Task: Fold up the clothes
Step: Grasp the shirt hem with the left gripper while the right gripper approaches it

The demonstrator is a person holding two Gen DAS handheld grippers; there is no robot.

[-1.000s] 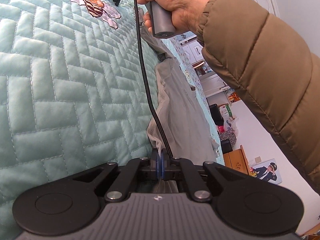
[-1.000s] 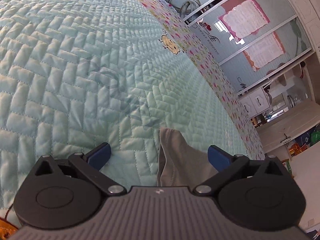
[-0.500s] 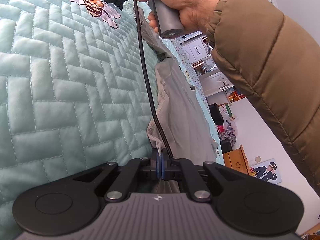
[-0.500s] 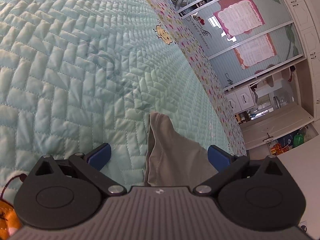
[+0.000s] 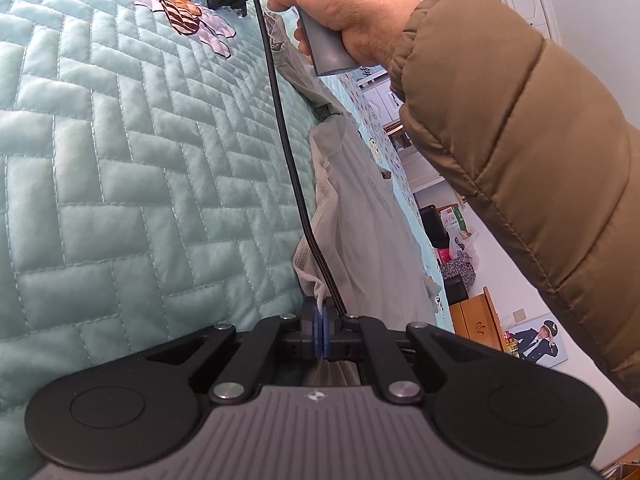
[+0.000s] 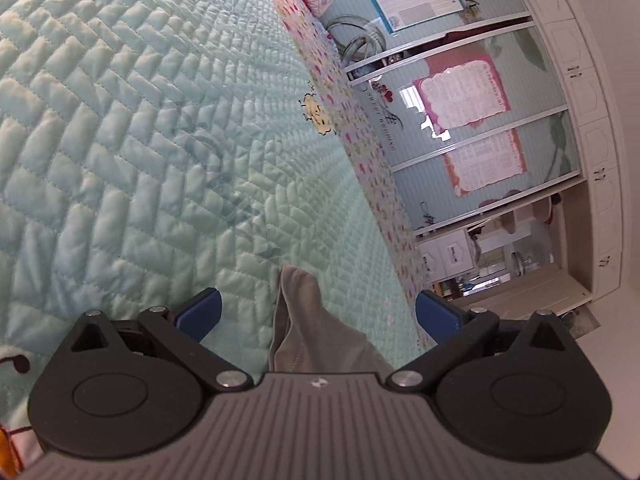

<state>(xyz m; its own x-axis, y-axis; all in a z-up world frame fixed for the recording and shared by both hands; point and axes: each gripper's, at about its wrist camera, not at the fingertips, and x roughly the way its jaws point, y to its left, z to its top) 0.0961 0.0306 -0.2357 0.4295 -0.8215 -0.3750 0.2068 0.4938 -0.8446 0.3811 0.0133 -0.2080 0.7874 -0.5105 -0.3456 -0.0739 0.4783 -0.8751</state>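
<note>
— Garment (image 5: 368, 216): where is it?
— It lies on the quilt (image 5: 120, 140), a pale grey piece stretched in a long strip away from the left gripper (image 5: 321, 334) toward the far hand (image 5: 344, 20). In the left wrist view it runs along the quilt's right side, near the bed's edge.

— And the left gripper?
— Its blue pads (image 5: 317, 332) are pressed together, with a thin edge of the garment pinched between them. The cloth's hem bunches just above the pads.

— What is the black cable (image 5: 288, 152)?
— It hangs from the device in the far hand, passes over the garment, and drops out of sight beside the left gripper's pads.

— What about the right gripper (image 6: 318, 312)?
— Spread wide. In the right wrist view its two blue pads (image 6: 200, 312) stand well apart, and a grey corner of the garment (image 6: 304, 320) lies on the quilt (image 6: 120, 160) between them. Neither pad touches it.

— Who holds it?
— A hand grips its grey handle; a brown padded sleeve (image 5: 520, 160) covers the arm.

— Anything on the quilt?
— A stitched bee patch (image 5: 176, 4) near the far end.
</note>
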